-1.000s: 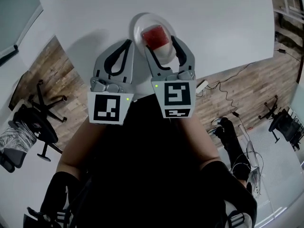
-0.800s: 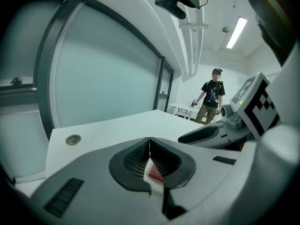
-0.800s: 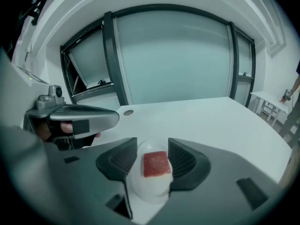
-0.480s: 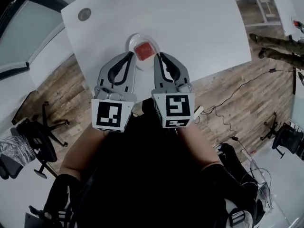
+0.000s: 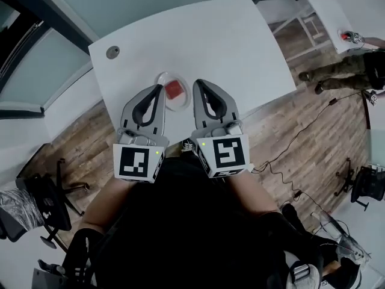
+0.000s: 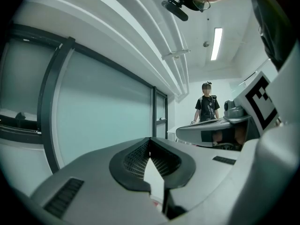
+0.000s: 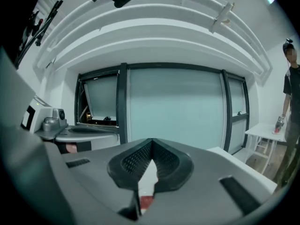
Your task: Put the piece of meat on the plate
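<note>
- task's thing: the piece of meat (image 5: 174,89), a red block, lies on the plate (image 5: 170,75), roughly at its middle. the plate stands on the white table (image 5: 240,41), towards the near edge.
- left gripper (image 5: 160,88): fingers clenched tip to tip with nothing between them. the left gripper view shows the ribbed pads meeting in a point. it looks out almost level at a glazed wall, not down at the table.
- right gripper (image 5: 197,83): jaws have just been closing and are now pressed together, with nothing caught between them. its own view also faces the glazed wall.
- relation: in the head view, the two grippers hover side by side over the near edge of the table. their tips flank the plate, left and right. neither touches the plate or the meat, as far as that view shows.
- step in hand, as judged: placement looks complete. the meat is inside the rim and free of both grippers, so this reads as the withdrawal after release.
- next move, as judged: no further handling of the meat appears to be called for. the grippers need only come away without brushing the plate rim. a check that the meat lies flat would settle the matter, as the head view is too small to confirm it.
</note>
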